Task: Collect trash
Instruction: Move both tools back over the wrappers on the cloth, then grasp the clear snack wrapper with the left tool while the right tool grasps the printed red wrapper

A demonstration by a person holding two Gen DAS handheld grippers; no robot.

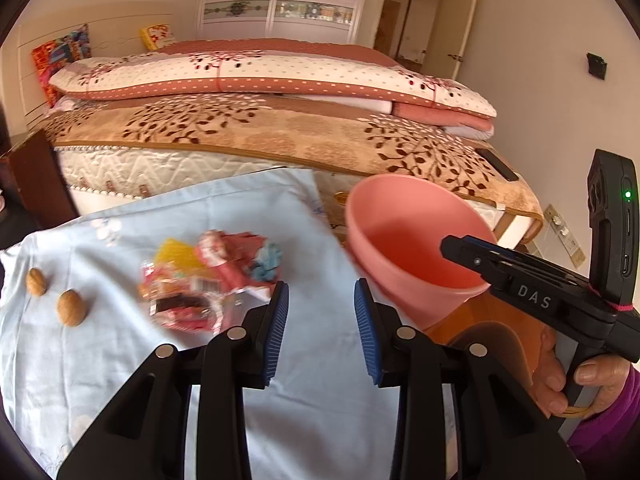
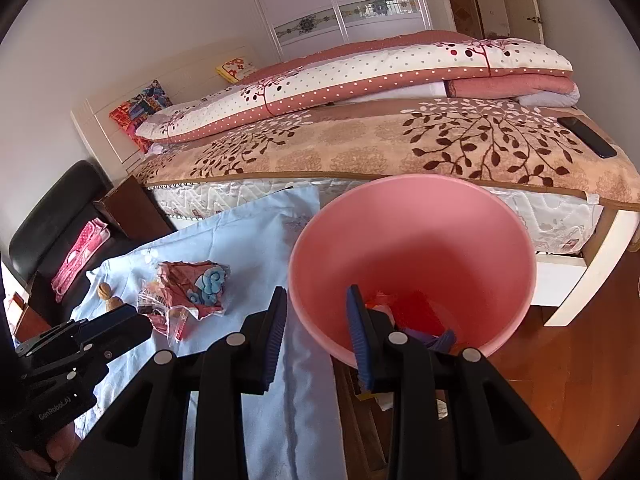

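Note:
A pile of crumpled snack wrappers [image 1: 208, 280] [image 2: 188, 292] lies on a light blue cloth [image 1: 120, 360]. Two walnuts [image 1: 70, 307] sit to its left. My left gripper [image 1: 320, 300] hovers open just right of the pile, nothing between its fingers; it also shows at the left edge of the right wrist view [image 2: 132, 320]. A pink bin [image 1: 408, 240] [image 2: 412, 240] stands at the cloth's right edge with red and purple trash [image 2: 412, 312] inside. My right gripper [image 2: 316, 308] is open and straddles the bin's near rim, one finger inside, pads not pressing.
A bed [image 1: 280, 140] with a brown leaf-patterned blanket and folded quilts runs behind the cloth. A black phone [image 2: 588, 136] lies on its corner. A dark wooden cabinet [image 1: 32, 168] and a black chair [image 2: 52, 216] stand at the left. Wooden floor [image 2: 580, 380] lies right of the bin.

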